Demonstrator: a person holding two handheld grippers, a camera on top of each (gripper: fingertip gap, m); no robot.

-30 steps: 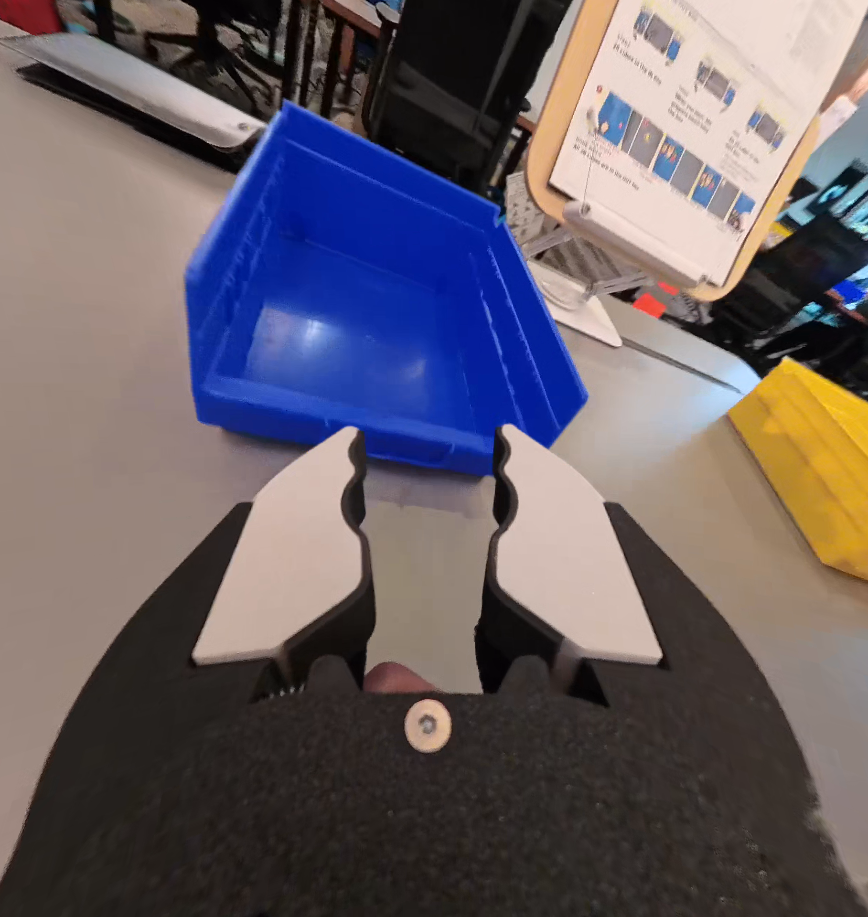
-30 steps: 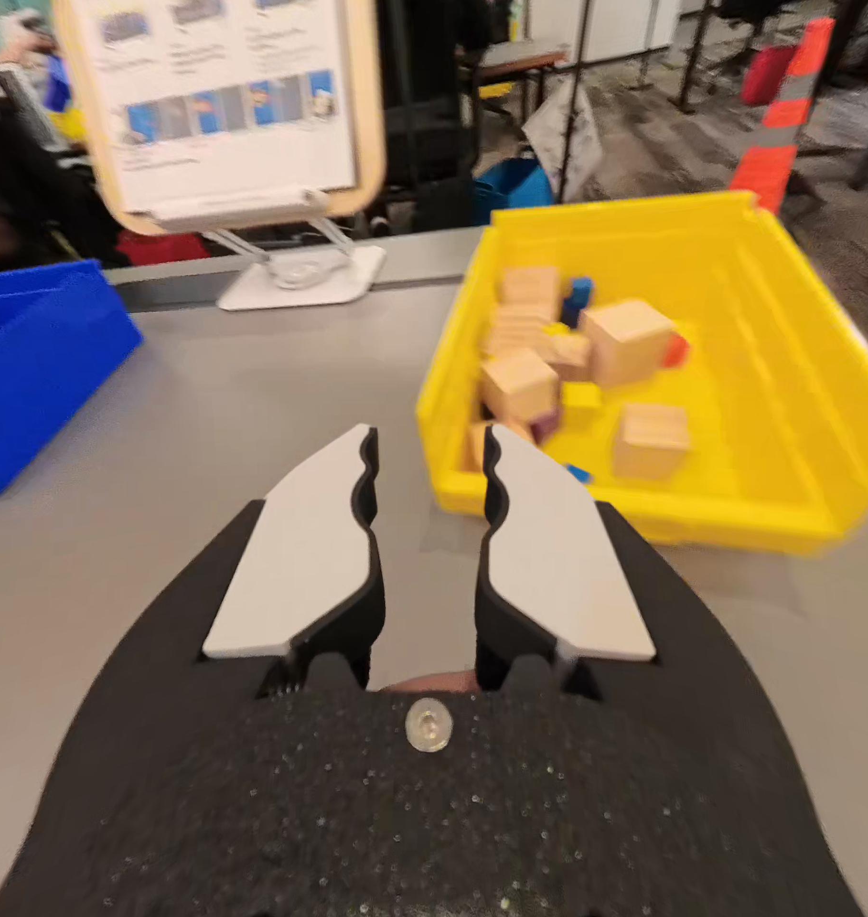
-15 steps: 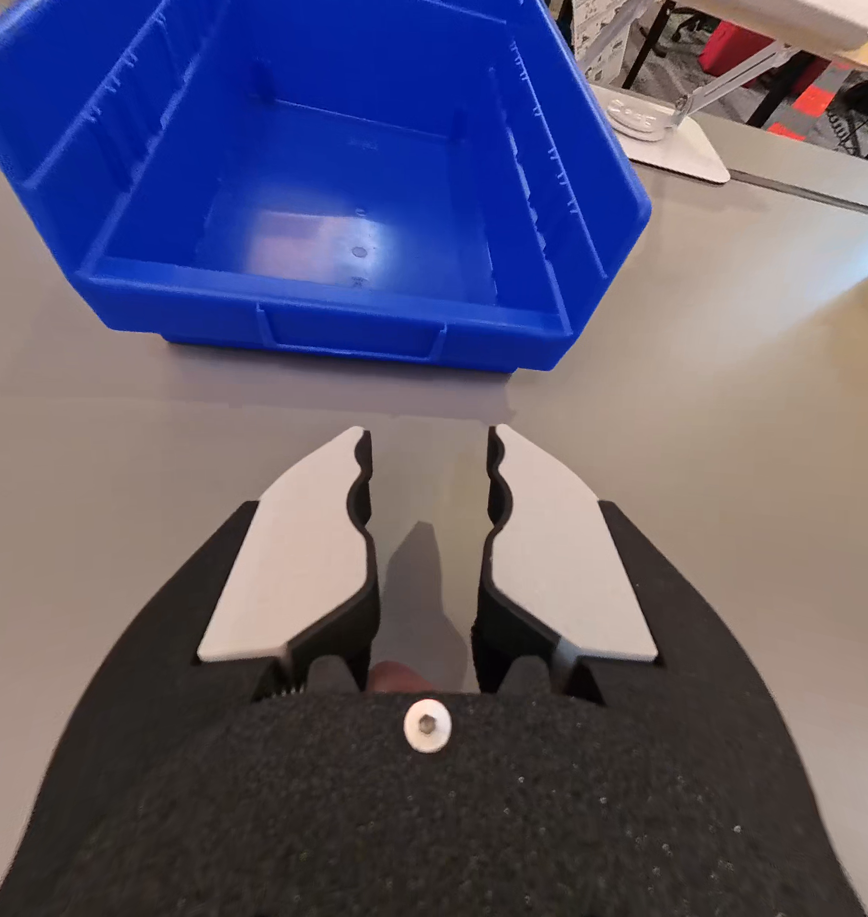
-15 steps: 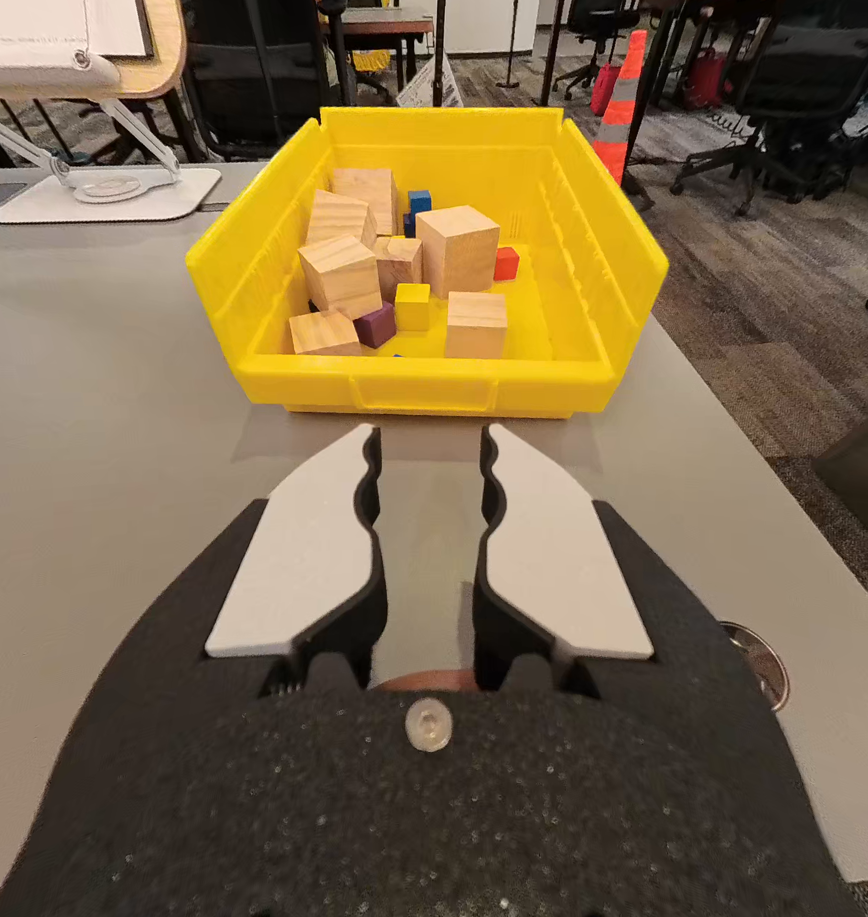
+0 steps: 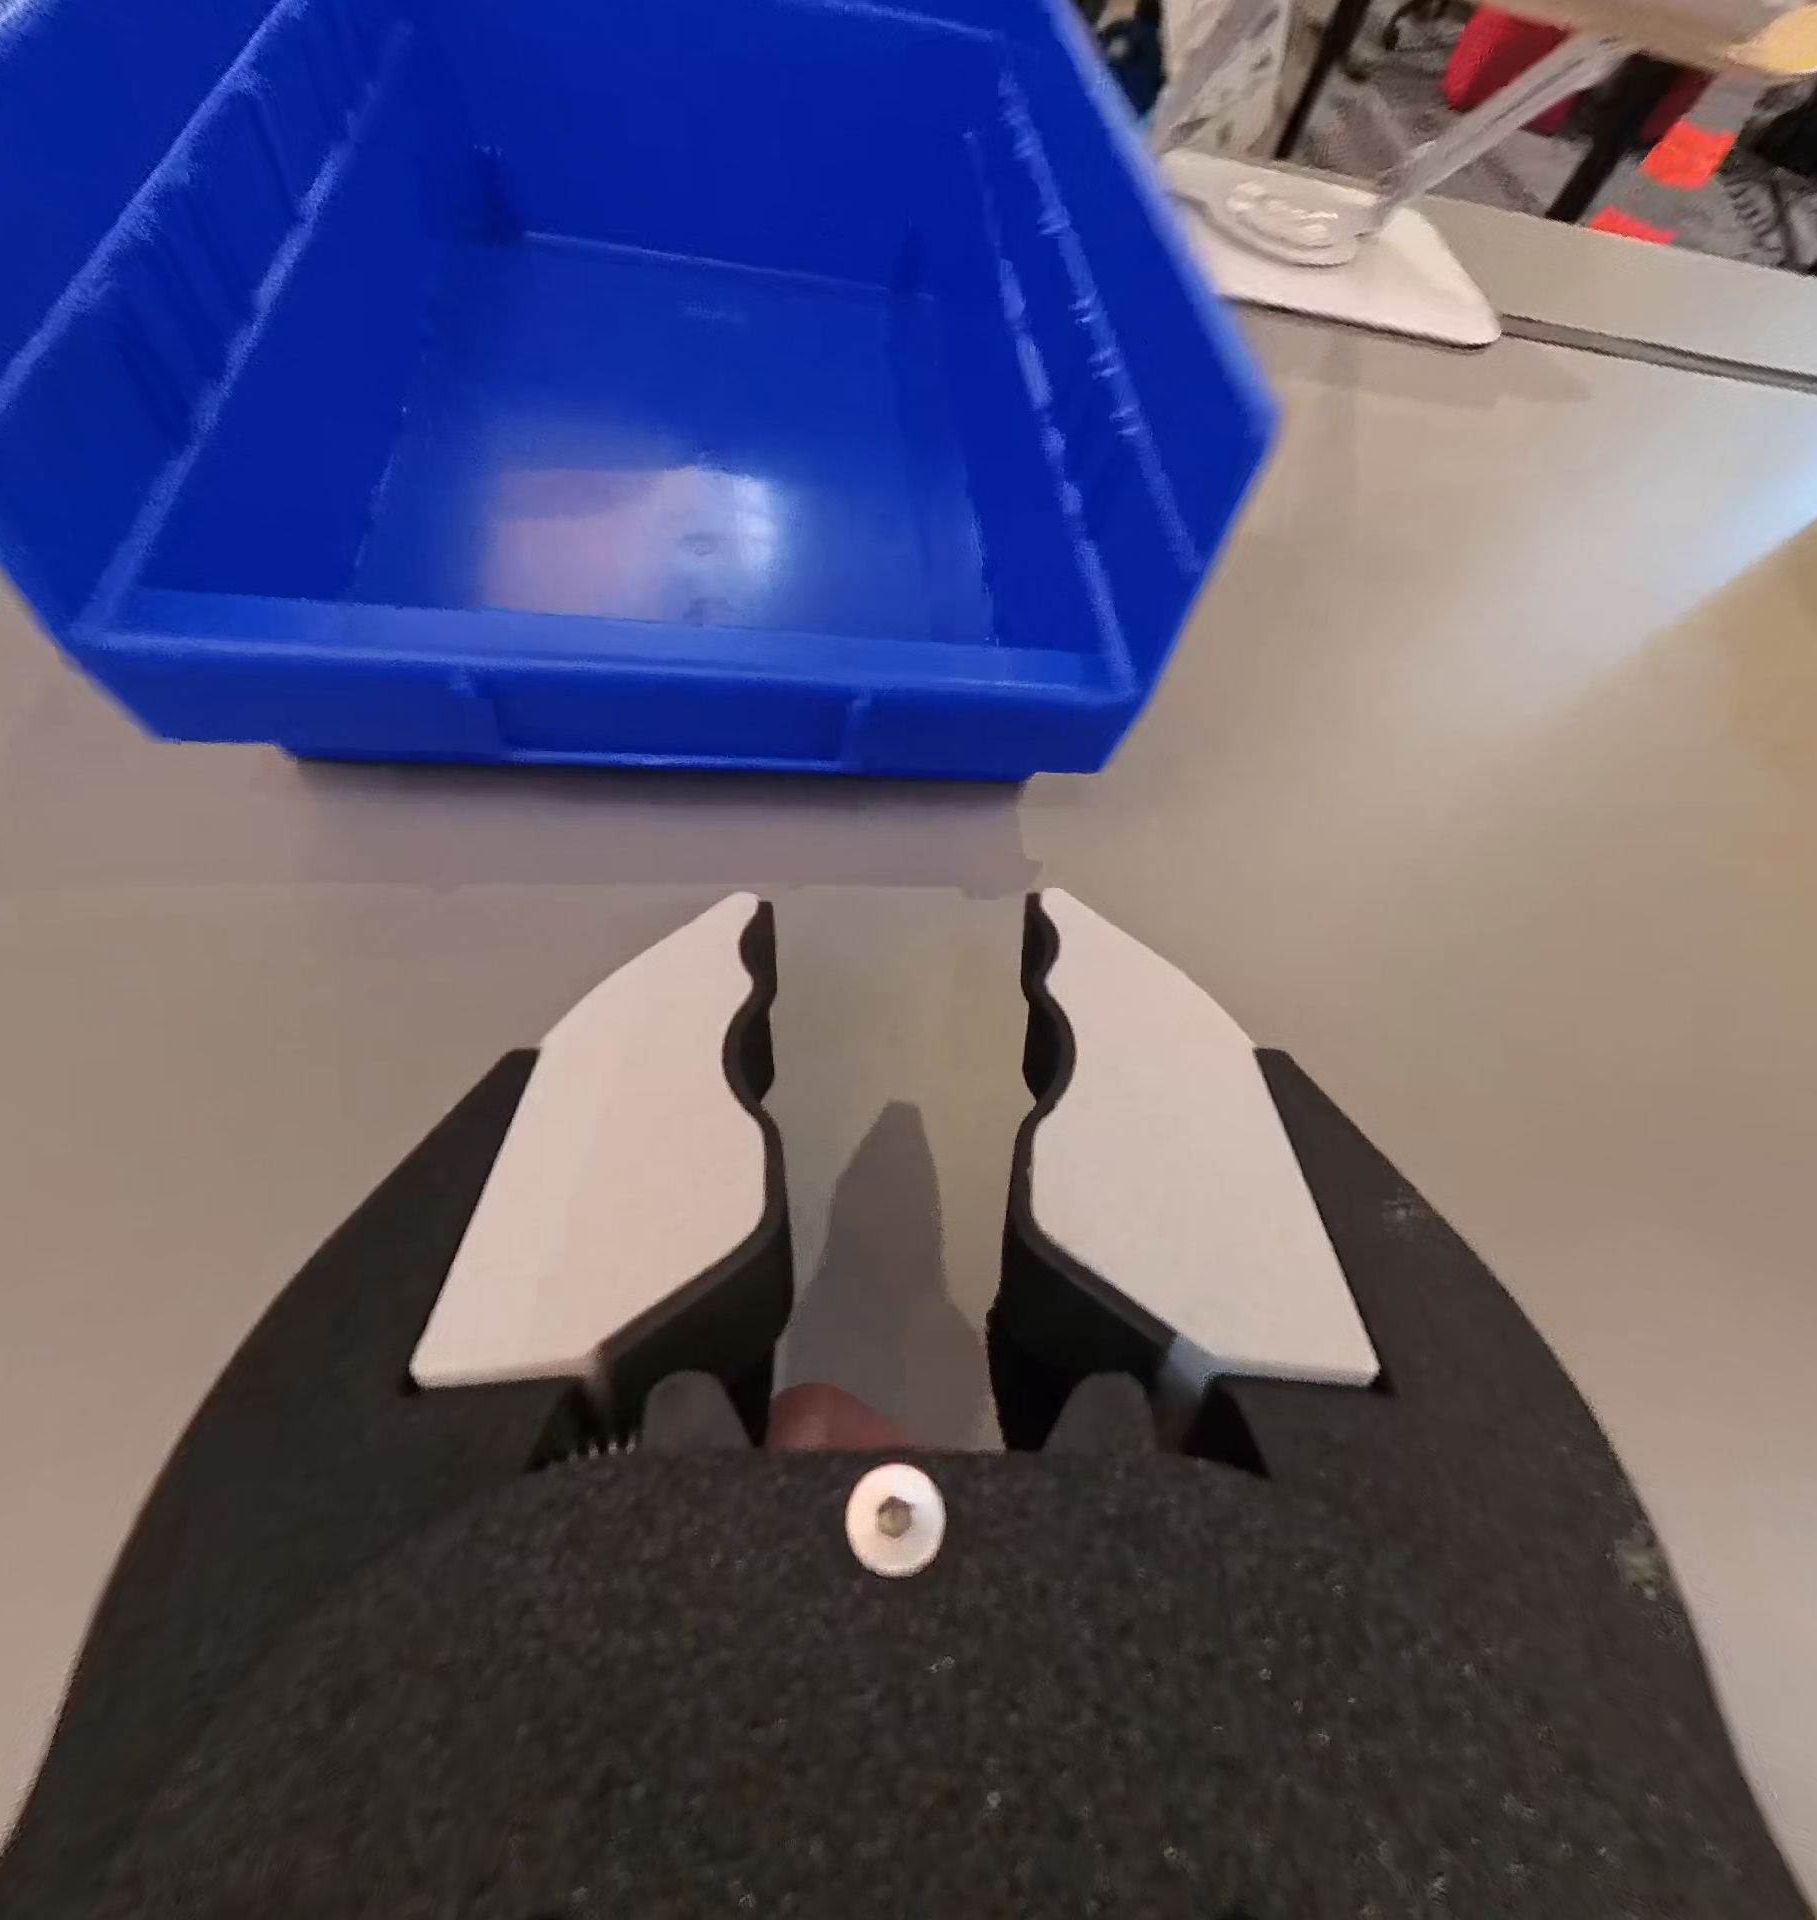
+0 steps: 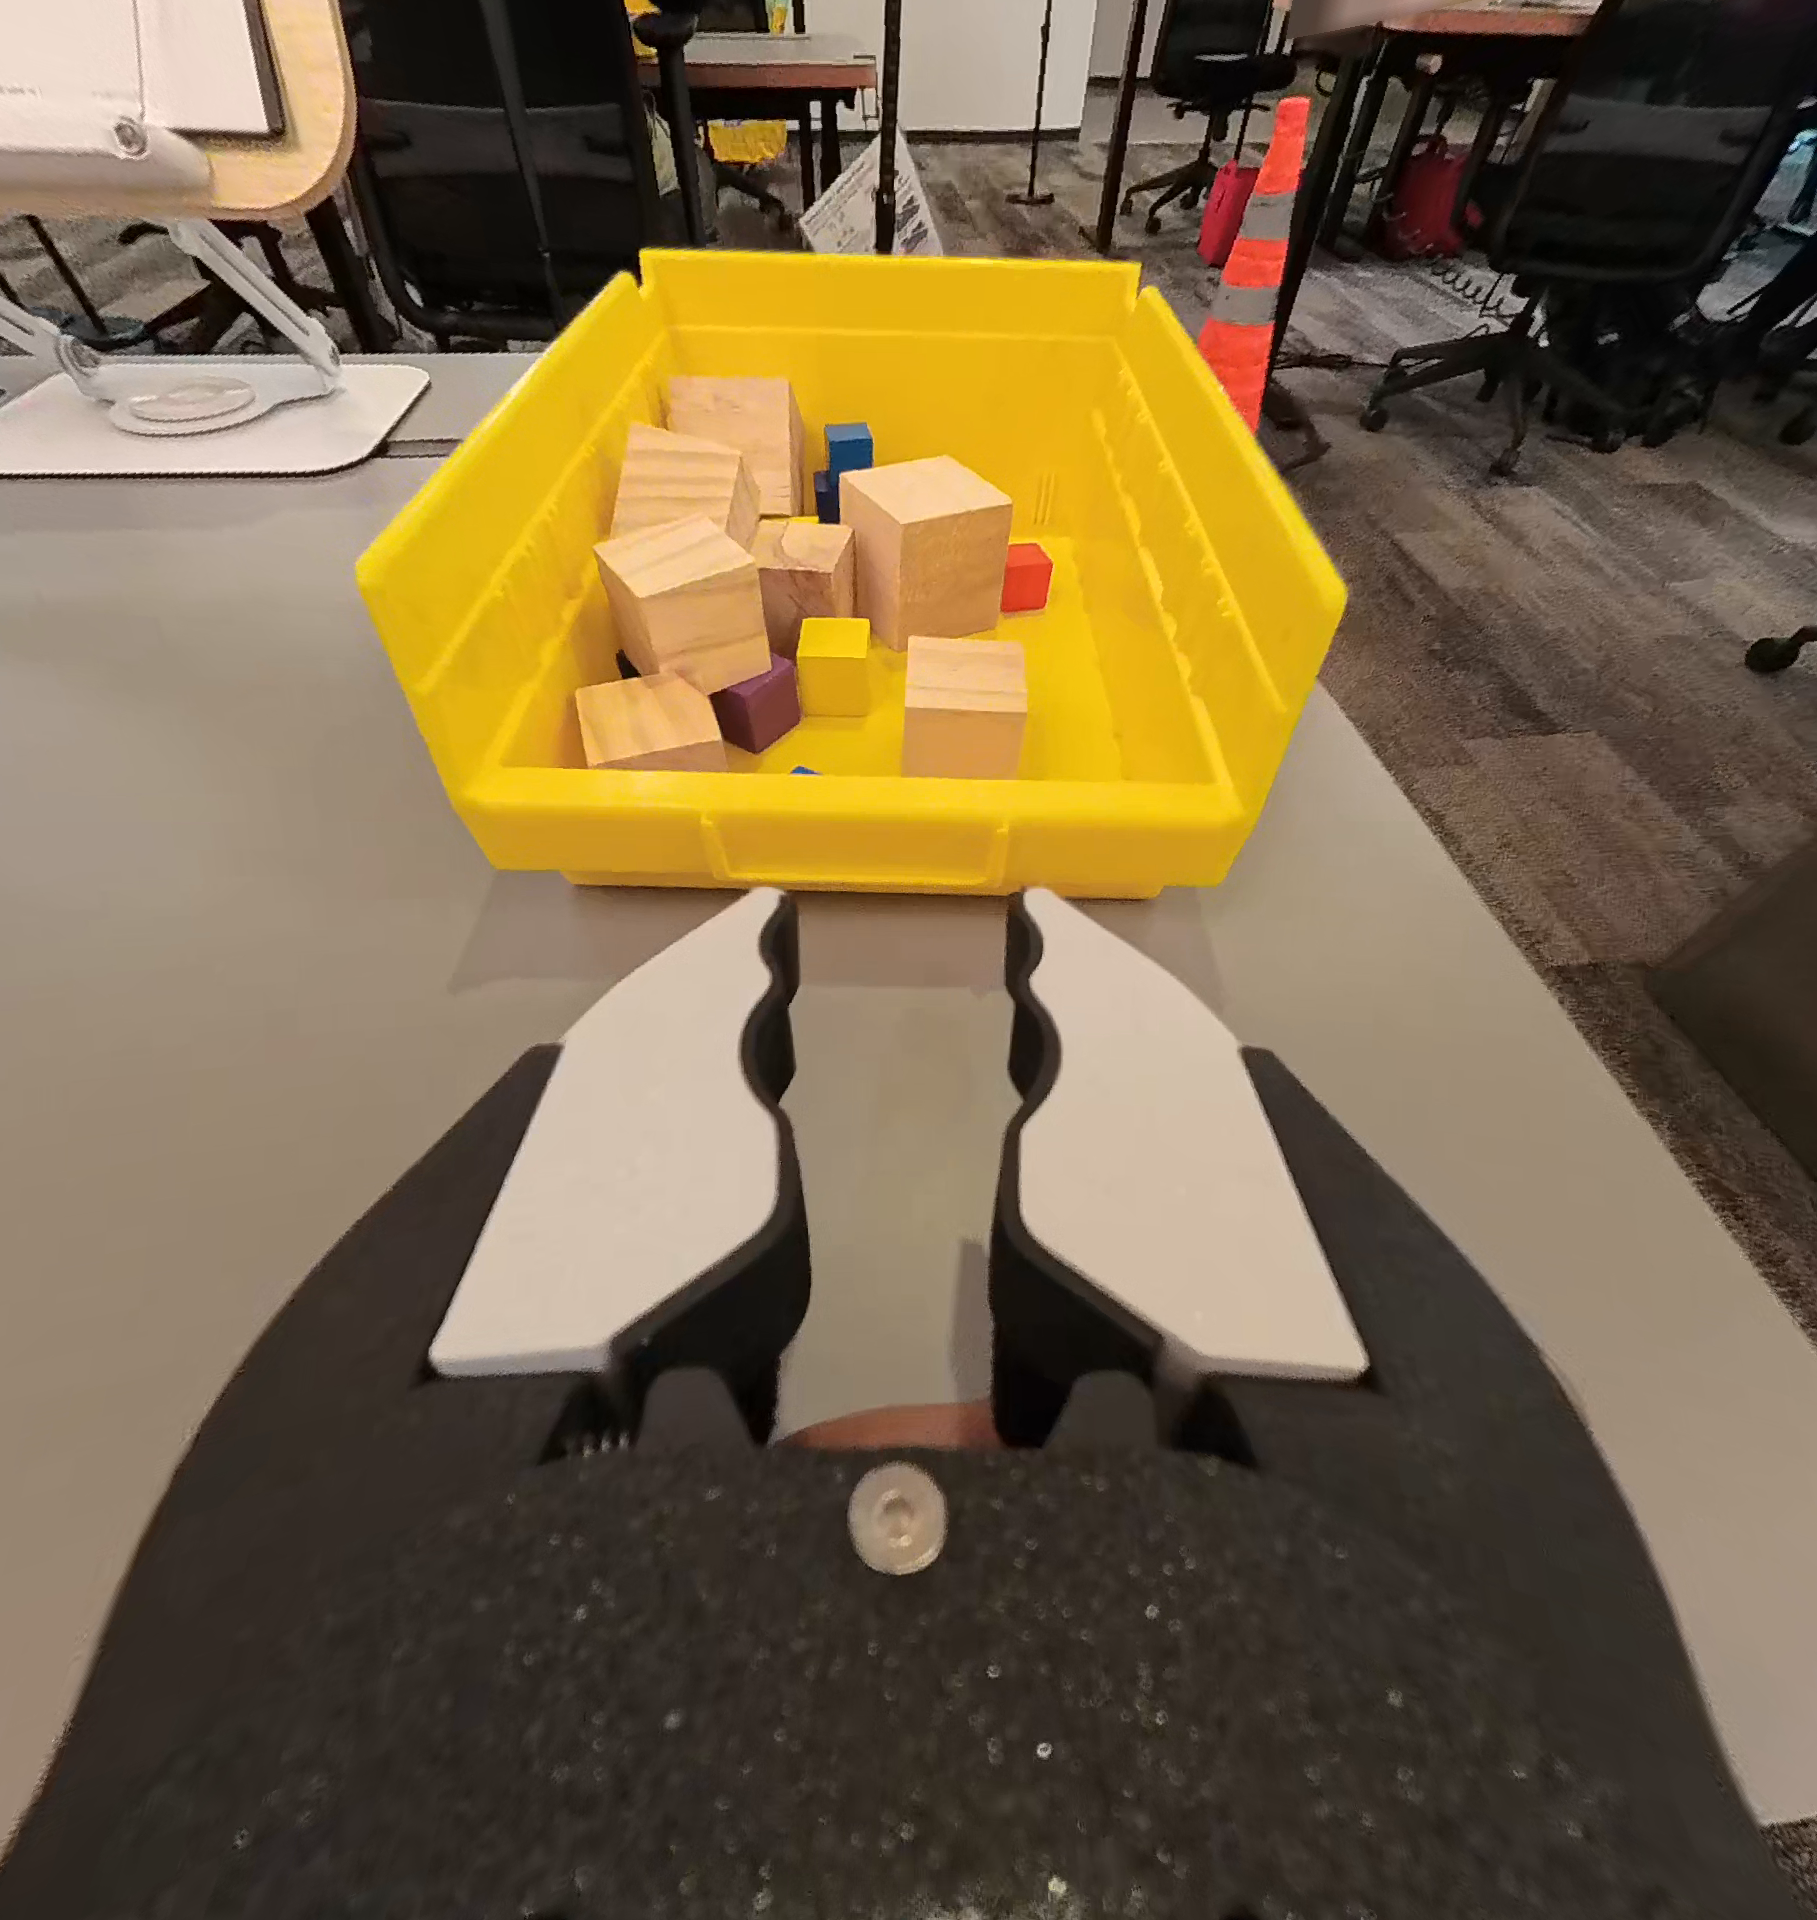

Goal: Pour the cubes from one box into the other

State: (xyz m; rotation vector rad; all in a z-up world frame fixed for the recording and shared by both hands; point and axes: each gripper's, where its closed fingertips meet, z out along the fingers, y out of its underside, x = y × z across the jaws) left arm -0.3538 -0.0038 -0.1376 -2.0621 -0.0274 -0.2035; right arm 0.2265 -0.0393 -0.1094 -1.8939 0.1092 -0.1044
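Both bins sit flat on grey table [image 6: 208,831], low front lips facing grippers, prob so fingers can grab lip w/o reaching over walls.

Yellow box [image 6: 852,842] holds all cubes [image 6: 925,561], wood + few small coloured ones. Blue box [image 5: 613,707] has nothing in it = pour target, I'd guess.

Right gripper [image 6: 902,914] jaws apart, holding nothing, tips just short of yellow front lip, centred on it.

Left gripper [image 5: 899,920] also spread, nothing held, near blue lip but clear gap between.

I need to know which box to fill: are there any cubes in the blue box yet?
No, the blue box shows only its bare, shiny floor in the left wrist view.
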